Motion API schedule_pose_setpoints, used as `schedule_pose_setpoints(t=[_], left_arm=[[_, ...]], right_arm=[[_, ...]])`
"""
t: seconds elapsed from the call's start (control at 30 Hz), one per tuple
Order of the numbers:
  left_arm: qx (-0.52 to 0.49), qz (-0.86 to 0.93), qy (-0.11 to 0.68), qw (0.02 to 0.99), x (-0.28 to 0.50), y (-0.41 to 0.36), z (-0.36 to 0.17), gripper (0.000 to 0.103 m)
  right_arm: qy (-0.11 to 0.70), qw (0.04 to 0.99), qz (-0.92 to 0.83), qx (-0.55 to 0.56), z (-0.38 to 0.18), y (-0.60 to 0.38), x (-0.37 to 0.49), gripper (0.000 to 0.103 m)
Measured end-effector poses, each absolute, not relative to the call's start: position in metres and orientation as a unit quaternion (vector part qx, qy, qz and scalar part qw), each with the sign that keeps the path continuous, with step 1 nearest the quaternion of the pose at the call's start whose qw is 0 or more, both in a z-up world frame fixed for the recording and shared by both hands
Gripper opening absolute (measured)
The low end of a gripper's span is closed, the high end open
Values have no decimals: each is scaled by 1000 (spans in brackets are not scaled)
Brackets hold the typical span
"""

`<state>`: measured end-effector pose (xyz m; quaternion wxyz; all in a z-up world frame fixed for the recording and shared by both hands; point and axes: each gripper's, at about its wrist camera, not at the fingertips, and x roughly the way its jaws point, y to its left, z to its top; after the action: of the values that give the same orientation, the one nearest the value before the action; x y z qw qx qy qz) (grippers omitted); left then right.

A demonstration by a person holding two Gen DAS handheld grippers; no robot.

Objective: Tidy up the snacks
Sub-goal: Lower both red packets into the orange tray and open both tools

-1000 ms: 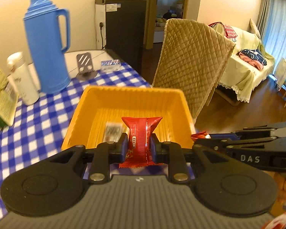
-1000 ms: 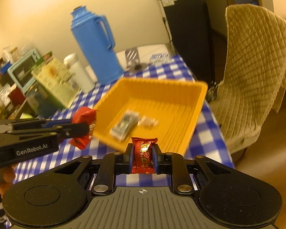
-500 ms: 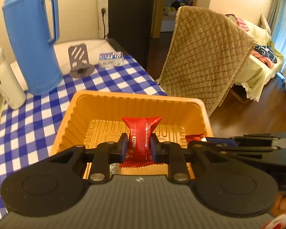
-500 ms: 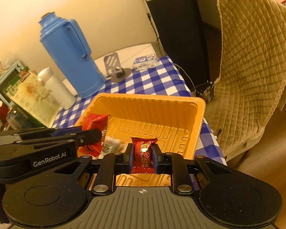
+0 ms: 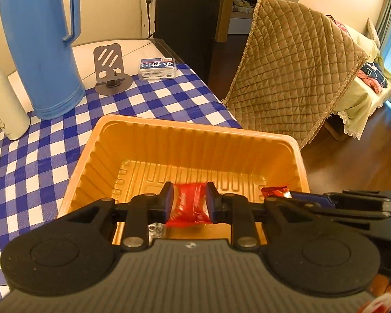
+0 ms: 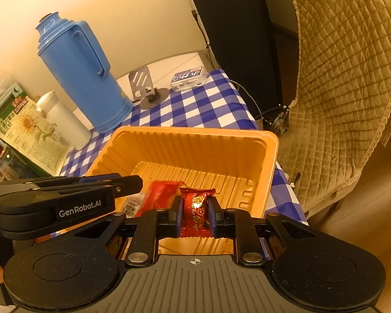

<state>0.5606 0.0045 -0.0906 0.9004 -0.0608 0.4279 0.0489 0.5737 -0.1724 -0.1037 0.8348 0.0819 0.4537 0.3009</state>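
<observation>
A blue-and-white checked tablecloth (image 5: 174, 99) covers the table, and a quilted tan chair cover (image 5: 294, 70) hangs just beyond its far edge. A tall blue plastic thermos jug (image 5: 41, 44) stands upright near the wall, with a white canister (image 6: 62, 122) beside it. The ribbed orange plastic tray (image 5: 195, 140), rectangular with rounded corners, sits on the cloth directly under both grippers.

The left gripper (image 5: 189, 203) reaches level over the tray's near rim; its jaws stand parted, and a blurred red snack packet (image 5: 189, 206) sits in the gap between the blue pads, apparently loose rather than pinched. The right gripper (image 6: 195, 212) also points over the near rim, its jaws closed on a glossy dark-red candy wrapper (image 6: 196, 208) held upright, crimped end upward. A small silvery wrapped snack (image 6: 131, 206) lies on the tray floor near the left gripper's fingers.
</observation>
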Motion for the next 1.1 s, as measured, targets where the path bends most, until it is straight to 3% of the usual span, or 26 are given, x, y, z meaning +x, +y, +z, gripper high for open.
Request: schedule_pose_setpoints(t=[0.43,0.6,0.67,0.73,0.77,0.97,1.1], left_arm=[[-62,59,433,897,551,15,-90,24],[-63,62,432,897,546,17,-88,33],[-65,62,432,897,543,18,-88,34],[-68,64,433,897,541,19,-87,36],[-68,65,432,897,539,20,-87,37],[-68,68,428,899,525,24,-82,48],[-68,68,422,902,512,23,-75,51]], right_arm=[[454,838,292,76,-108,-165,584,20],[448,841,296,72,-104,-162,584,22],[445,841,298,72,-103,-163,584,27],[440,846,292,74,-102,-165,582,52],[436,848,291,77,-100,-166,580,56],[433,849,292,79,-92,-176,572,65],[425,853,294,73,-83,-183,561,76]])
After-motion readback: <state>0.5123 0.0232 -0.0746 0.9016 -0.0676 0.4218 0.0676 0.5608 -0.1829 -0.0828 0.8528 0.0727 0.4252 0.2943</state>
